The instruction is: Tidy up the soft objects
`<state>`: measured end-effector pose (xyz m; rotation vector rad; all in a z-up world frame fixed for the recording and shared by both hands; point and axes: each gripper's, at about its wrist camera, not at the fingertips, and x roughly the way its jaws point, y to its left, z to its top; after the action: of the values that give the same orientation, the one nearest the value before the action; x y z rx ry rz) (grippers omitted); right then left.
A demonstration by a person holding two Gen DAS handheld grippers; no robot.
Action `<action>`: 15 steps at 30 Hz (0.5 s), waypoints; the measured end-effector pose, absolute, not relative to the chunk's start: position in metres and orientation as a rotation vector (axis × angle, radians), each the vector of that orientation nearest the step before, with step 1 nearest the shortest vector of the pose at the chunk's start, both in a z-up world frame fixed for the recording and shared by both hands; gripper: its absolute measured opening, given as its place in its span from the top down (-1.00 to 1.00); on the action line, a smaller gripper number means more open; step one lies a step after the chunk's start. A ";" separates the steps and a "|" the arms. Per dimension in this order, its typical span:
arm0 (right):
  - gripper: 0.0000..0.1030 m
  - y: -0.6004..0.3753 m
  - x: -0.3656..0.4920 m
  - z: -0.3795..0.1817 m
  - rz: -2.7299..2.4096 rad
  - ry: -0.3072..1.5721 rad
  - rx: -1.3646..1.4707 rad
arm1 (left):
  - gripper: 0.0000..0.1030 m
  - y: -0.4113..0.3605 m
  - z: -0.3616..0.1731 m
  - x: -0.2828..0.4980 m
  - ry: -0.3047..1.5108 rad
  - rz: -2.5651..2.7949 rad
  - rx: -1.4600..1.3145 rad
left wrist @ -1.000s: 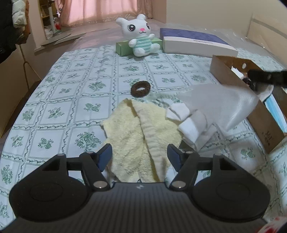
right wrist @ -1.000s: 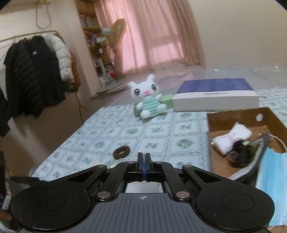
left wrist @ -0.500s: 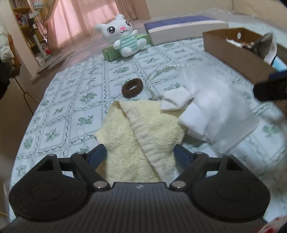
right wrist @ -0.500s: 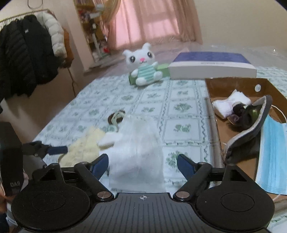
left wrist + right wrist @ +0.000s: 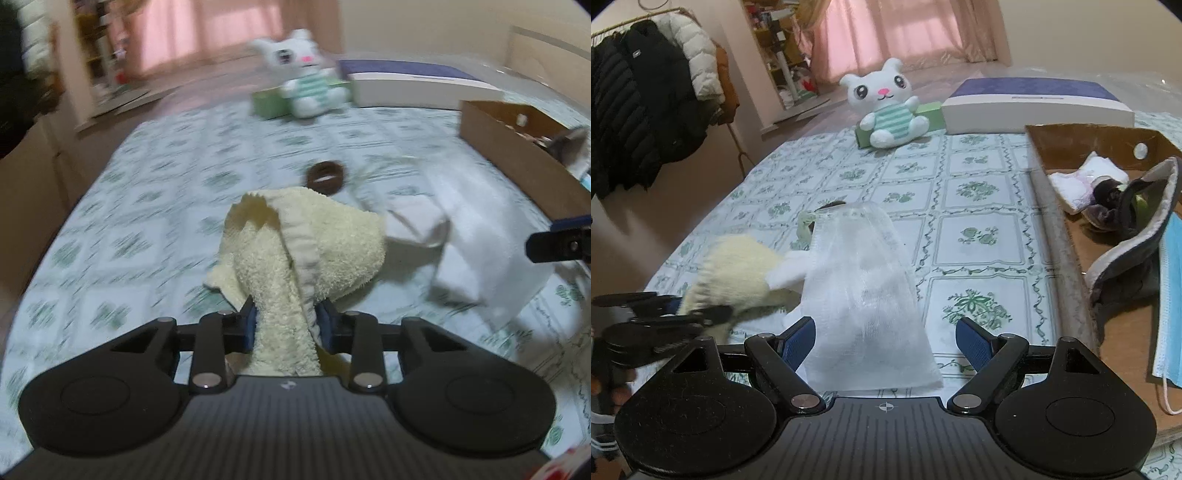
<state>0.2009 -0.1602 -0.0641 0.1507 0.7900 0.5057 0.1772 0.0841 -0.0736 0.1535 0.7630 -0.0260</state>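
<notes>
My left gripper (image 5: 287, 320) is shut on a pale yellow towel (image 5: 310, 251) and lifts its near end off the table; the towel also shows in the right wrist view (image 5: 735, 280). A white mesh bag (image 5: 868, 295) with white cloth inside lies flat on the table between the fingers of my open right gripper (image 5: 886, 338), which holds nothing. The bag shows in the left wrist view (image 5: 476, 229), with a right fingertip (image 5: 554, 247) at its edge. A brown hair tie (image 5: 325, 177) lies beyond the towel.
A cardboard box (image 5: 1123, 332) at the right holds a sleep mask, a blue face mask (image 5: 1171, 306) and white cloth. A white plush rabbit (image 5: 886, 107), a green box and a purple-topped white box (image 5: 1034, 103) stand at the far end. Coats hang at the left.
My left gripper has closed on the yellow towel and raised it. My right gripper released the mesh bag onto the table and stays open over it.
</notes>
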 end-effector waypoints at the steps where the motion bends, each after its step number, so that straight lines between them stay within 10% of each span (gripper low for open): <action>1: -0.61 -0.158 0.201 -0.065 0.514 0.786 0.145 | 0.40 0.090 -0.073 0.172 0.769 0.003 0.140; 15: -0.61 -0.118 0.224 -0.063 0.573 0.661 -0.009 | 0.40 0.147 -0.061 0.123 0.825 0.234 0.013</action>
<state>0.2241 -0.1182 -0.0626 -0.0094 0.6605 0.5727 0.1231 0.1472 -0.0610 0.0128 0.8247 0.2344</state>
